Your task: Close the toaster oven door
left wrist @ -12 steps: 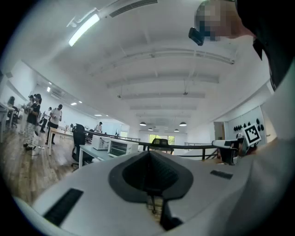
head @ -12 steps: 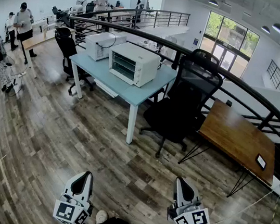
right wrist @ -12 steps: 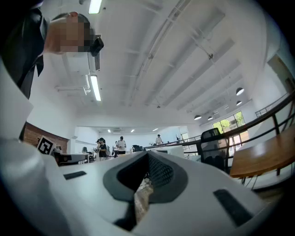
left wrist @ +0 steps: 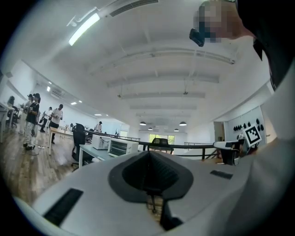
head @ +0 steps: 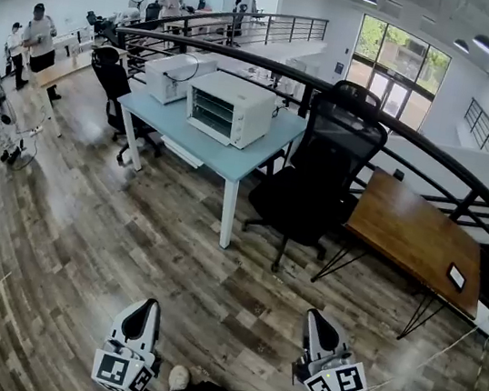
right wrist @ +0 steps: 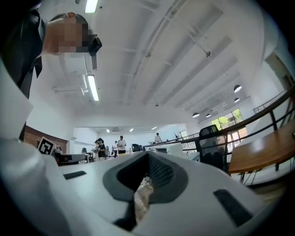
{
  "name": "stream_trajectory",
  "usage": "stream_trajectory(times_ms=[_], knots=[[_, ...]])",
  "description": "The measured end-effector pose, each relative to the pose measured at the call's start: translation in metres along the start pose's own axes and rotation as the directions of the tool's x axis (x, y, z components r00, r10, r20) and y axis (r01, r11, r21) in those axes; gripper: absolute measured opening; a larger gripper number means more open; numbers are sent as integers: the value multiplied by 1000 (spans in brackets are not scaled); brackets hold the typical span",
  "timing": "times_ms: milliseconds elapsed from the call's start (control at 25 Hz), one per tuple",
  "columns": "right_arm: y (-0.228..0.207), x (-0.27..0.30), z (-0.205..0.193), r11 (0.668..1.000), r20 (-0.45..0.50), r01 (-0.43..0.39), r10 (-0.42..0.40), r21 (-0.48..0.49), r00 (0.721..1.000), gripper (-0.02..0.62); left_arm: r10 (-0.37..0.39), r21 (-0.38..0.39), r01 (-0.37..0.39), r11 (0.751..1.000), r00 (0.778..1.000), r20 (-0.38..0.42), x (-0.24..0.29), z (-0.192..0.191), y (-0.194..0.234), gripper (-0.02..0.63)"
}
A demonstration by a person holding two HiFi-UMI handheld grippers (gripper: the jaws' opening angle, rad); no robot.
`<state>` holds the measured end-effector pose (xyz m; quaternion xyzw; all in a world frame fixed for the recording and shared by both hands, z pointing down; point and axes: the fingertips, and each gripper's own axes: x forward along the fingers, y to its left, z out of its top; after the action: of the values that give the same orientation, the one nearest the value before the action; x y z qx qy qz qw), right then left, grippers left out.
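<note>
Both left tool (head: 149,307) and right tool (head: 316,318) are closed, empty; the far toaster oven (head: 231,109) door looks indistinct.

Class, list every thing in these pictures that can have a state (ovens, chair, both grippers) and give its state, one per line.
toaster oven: on the table, door looks shut, though it is far off
second white oven: behind the first, door state too distant to tell
office chair: upright, nobody in it
left gripper: shut, nothing between its jaws
right gripper: shut, nothing between its jaws
</note>
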<state>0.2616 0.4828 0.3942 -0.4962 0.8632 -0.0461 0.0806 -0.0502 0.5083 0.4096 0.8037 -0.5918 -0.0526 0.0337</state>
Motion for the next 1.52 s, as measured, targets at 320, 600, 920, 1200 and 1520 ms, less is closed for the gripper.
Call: stream_trajectory(times_ms=[320,600,920,1200,1520], knots=[[11,4,7,1000,44,-24,25,-20,999,225,-10,-21,10,1000,1000,-8,2,-1,1,191],[11,-7,10,1000,60,-30,31,-3,998,370,6,-49,-6,999,1000,-8,1,-5,-10,344],[-4,-39,-4,993,-7,-115,115,18,993,370,55,-61,-58,996,997,-48,-16,-29,-57,359],[-19,-33,-11,992,-17,-121,121,41,992,368,73,-66,-78,995,995,-75,-11,-37,-60,359],[-32,46,-2,998,16,-65,65,16,998,356,51,-77,-55,996,998,-45,56,-36,3,357]])
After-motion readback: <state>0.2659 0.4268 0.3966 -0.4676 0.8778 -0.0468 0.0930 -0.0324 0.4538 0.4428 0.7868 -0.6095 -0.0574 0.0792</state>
